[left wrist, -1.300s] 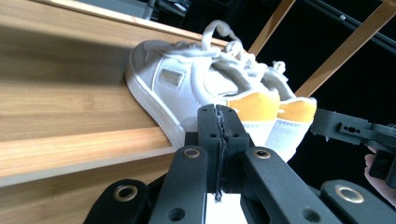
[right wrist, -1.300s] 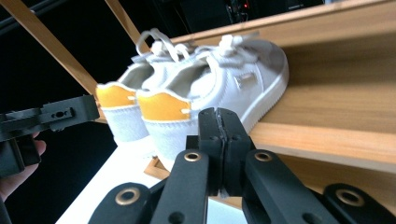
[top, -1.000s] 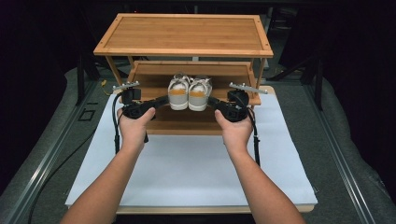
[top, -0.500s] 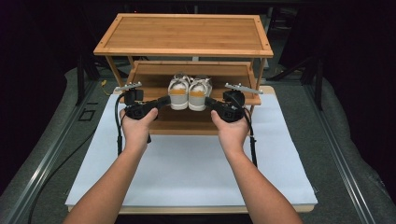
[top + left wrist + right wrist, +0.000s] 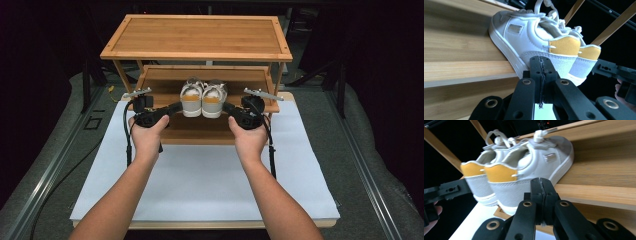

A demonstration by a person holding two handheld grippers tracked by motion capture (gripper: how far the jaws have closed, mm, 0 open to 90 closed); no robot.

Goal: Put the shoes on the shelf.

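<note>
— How do we hold the jaws?
— Both pressed fully together, gripping nothing — left gripper (image 5: pixel 541 72) at the left shoe's (image 5: pixel 534 42) heel, right gripper (image 5: pixel 541 192) at the right shoe's (image 5: pixel 529 167).
— Farther off?
— From above we see both shoes on the rack's (image 5: pixel 200 37) lower shelf.

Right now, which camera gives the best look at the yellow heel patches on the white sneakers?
The right gripper view: both yellow heel patches on the white sneakers face the camera, large and unobstructed. The left gripper view shows them at an angle, one partly hidden. The high view shows them small and distant.
</note>
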